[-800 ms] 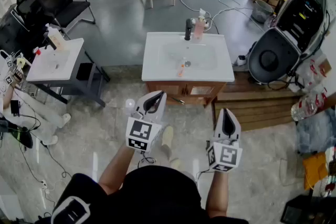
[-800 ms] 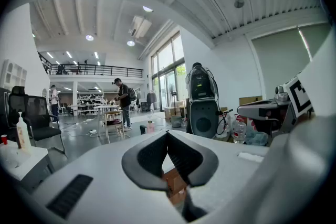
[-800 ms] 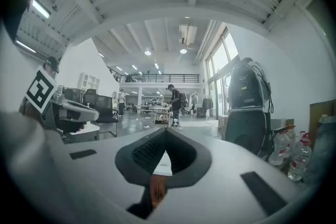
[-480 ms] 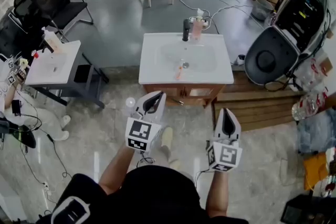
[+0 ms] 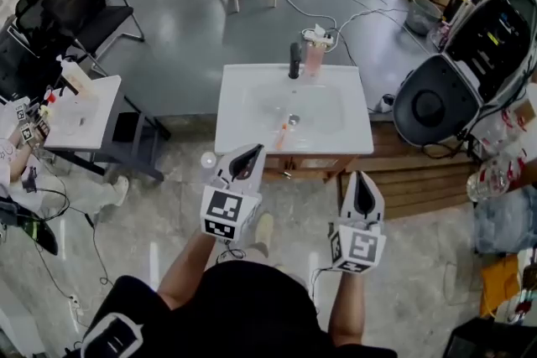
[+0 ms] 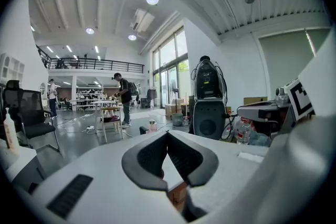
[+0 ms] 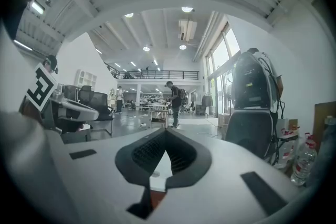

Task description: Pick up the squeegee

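A small orange tool, which looks like the squeegee (image 5: pixel 284 132), lies on the front part of the white sink top (image 5: pixel 239 130), just ahead of the drain. Both grippers hang in the air over the floor, short of the sink cabinet. My left gripper (image 5: pixel 252 151) points at the sink's front edge, its jaws shut with nothing between them. My right gripper (image 5: pixel 362 179) is lower and to the right, also shut and empty. In the left gripper view the dark pads (image 6: pixel 149 157) meet at the tip, as do the pads (image 7: pixel 149 152) in the right gripper view.
A black faucet (image 5: pixel 294 60) and a pink bottle (image 5: pixel 315 54) stand at the sink's back. A small white table (image 5: pixel 80 109) and office chairs (image 5: pixel 75 8) are at the left. A big grey machine (image 5: pixel 457 80) and a wooden platform (image 5: pixel 411 172) are at the right.
The sink has come nearer and lower in the head view as the person steps toward it. Both grippers keep their places in the picture and stay shut.
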`<move>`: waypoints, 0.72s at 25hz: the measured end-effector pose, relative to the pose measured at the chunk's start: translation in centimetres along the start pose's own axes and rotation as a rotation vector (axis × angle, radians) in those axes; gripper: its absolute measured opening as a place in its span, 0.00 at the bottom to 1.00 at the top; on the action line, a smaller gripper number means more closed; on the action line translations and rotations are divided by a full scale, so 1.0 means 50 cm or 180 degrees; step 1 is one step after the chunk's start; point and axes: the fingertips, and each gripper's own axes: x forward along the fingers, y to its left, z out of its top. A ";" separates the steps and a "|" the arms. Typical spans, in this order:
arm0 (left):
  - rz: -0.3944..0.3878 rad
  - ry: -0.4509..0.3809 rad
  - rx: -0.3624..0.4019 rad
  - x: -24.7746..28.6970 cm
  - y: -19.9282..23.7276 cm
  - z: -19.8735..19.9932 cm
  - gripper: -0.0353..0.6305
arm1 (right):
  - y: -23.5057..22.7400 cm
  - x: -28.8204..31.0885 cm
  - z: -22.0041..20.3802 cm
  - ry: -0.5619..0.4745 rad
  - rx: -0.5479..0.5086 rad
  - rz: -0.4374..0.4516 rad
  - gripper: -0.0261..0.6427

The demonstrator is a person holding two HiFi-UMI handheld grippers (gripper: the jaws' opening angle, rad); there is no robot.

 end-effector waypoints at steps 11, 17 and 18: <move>-0.0116 0.0009 -0.0006 0.160 0.113 0.023 0.06 | -0.009 0.186 0.011 0.0022 -0.0012 -0.0078 0.04; -0.0196 -0.0001 0.0006 0.237 0.165 0.032 0.06 | -0.009 0.272 0.008 0.0049 -0.0011 -0.0145 0.04; -0.0211 -0.0005 0.0014 0.247 0.171 0.033 0.06 | -0.009 0.283 0.009 0.0047 -0.0007 -0.0165 0.04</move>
